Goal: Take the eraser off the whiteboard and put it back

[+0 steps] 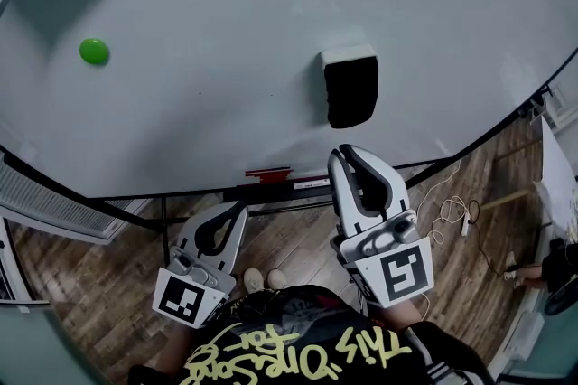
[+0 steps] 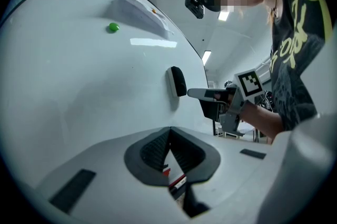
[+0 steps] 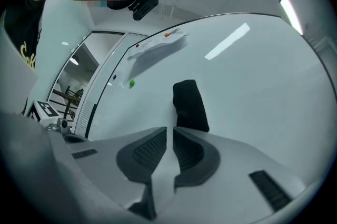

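A black eraser [image 1: 350, 87] with a white back clings to the whiteboard [image 1: 226, 31]; it also shows in the left gripper view as a dark eraser [image 2: 178, 81] and in the right gripper view as a black eraser [image 3: 189, 104]. My right gripper [image 1: 348, 153] sits just below it, tips a short way off the board, shut and empty, as the right gripper [image 3: 169, 131] in its own view confirms. My left gripper [image 1: 237, 210] hangs lower and to the left, near the board's lower edge, shut with nothing in it. Seen from the left gripper [image 2: 169, 131], the right gripper [image 2: 192, 94] points at the eraser.
A green magnet [image 1: 94, 51] sticks to the board at the left. A sheet of paper [image 2: 139, 10] hangs higher on the board. A red marker [image 1: 268, 173] lies on the tray under the board. Cables [image 1: 452, 211] trail on the wooden floor at the right, and a radiator [image 1: 45, 202] stands at the left.
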A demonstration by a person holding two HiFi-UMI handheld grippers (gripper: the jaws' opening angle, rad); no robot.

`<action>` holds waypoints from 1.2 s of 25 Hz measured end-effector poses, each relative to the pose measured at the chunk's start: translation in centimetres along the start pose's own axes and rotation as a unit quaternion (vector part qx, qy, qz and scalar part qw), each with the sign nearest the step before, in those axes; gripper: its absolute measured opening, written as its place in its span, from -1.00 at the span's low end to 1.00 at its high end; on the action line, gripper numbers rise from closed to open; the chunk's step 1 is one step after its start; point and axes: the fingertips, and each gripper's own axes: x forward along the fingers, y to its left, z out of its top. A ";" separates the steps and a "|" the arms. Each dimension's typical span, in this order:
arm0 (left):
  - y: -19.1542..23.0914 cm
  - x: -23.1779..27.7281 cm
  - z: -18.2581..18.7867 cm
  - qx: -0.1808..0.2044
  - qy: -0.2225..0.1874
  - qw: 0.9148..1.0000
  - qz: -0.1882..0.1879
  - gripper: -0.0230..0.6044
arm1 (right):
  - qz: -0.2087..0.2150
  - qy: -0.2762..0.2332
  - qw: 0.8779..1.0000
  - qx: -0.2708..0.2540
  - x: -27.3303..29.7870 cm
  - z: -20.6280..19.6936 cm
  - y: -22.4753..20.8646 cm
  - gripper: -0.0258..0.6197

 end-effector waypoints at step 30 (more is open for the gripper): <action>1.5 -1.6 0.0 0.005 0.000 0.999 0.033 -0.90 | -0.081 -0.030 0.991 -0.102 3.2 4.4 -2.9 -0.12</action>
